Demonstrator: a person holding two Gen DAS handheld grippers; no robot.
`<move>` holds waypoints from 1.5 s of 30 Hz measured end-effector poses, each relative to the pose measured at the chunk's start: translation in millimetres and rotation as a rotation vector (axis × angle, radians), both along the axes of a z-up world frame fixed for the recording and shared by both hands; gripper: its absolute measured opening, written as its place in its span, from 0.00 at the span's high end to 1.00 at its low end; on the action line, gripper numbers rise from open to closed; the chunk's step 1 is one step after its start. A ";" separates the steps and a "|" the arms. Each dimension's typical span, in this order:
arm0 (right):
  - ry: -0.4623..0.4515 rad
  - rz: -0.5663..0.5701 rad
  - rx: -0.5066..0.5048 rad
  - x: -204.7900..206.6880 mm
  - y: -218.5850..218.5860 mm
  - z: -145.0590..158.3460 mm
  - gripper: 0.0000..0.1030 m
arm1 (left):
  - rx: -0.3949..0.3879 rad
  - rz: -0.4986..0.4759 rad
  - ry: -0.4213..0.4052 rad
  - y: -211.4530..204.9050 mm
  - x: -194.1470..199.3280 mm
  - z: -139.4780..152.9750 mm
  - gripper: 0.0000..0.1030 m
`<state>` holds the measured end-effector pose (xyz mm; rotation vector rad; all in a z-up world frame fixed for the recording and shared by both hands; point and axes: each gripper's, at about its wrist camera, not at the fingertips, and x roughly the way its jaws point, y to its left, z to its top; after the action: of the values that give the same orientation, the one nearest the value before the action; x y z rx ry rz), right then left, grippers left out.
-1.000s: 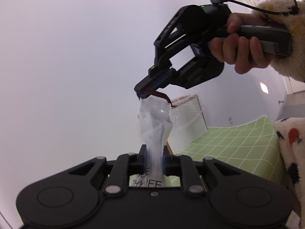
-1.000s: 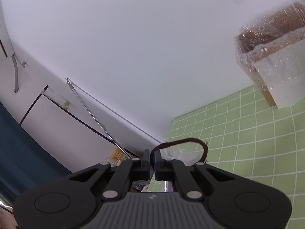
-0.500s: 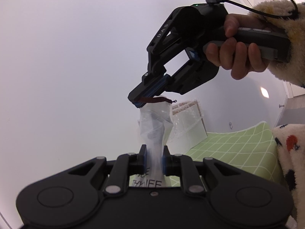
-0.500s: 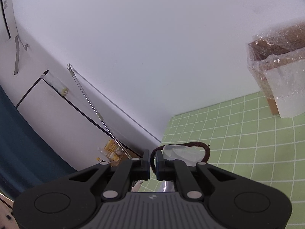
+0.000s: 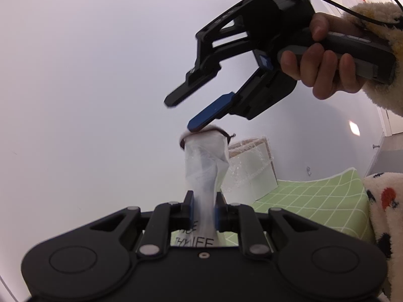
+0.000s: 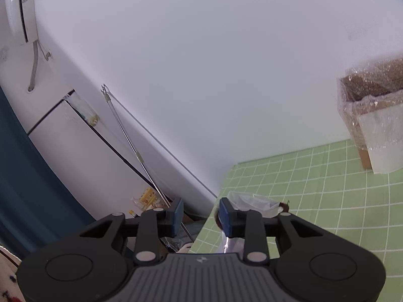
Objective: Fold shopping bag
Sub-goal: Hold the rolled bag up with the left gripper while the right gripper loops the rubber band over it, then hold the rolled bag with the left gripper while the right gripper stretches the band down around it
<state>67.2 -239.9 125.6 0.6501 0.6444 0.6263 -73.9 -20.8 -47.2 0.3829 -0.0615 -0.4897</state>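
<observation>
My left gripper [image 5: 203, 210] pinches the bag [image 5: 205, 168] mid-frame, right gripper [image 5: 180, 114] opening above its top; limp, light film, grab bunched folds.

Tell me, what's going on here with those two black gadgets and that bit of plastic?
A person is folding a thin plastic shopping bag using a hand-held tool in each hand. The left tool is pinching the bunched bag and holding it upright above a green checked mat. The right tool, gripped by a hand in a fuzzy sleeve, is opening its jaws just above the bag's dark handle; nothing is pinched between them.
</observation>
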 end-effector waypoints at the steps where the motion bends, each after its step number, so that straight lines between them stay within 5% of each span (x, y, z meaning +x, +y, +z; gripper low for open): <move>1: -0.007 -0.006 0.004 -1.4 -1.5 1.4 0.60 | -0.002 0.002 -0.002 1.0 -0.1 0.4 0.85; 9: -0.059 -0.105 -0.037 -9.1 -29.0 14.8 0.59 | 0.006 0.002 -0.021 4.6 -4.0 2.3 0.85; 23: 0.021 -0.009 -0.208 -0.4 -13.9 -2.1 0.59 | 0.046 -0.012 -0.055 5.8 -14.7 1.8 0.85; 33: 0.115 0.060 -0.153 6.4 -9.6 -12.0 0.59 | 0.054 -0.029 -0.074 11.1 -21.2 4.6 0.85; 42: 0.307 0.193 -0.092 23.9 -17.0 -24.6 0.59 | 0.198 -0.123 -0.194 26.5 -39.1 0.9 0.85; 45: 0.385 0.324 0.085 31.7 -25.8 -41.1 0.58 | 0.244 -0.177 -0.270 33.9 -46.5 3.3 0.85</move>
<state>98.9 -265.6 84.4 0.7601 1.1011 0.8412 -120.4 13.2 -44.0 0.6854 -0.3009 -0.6205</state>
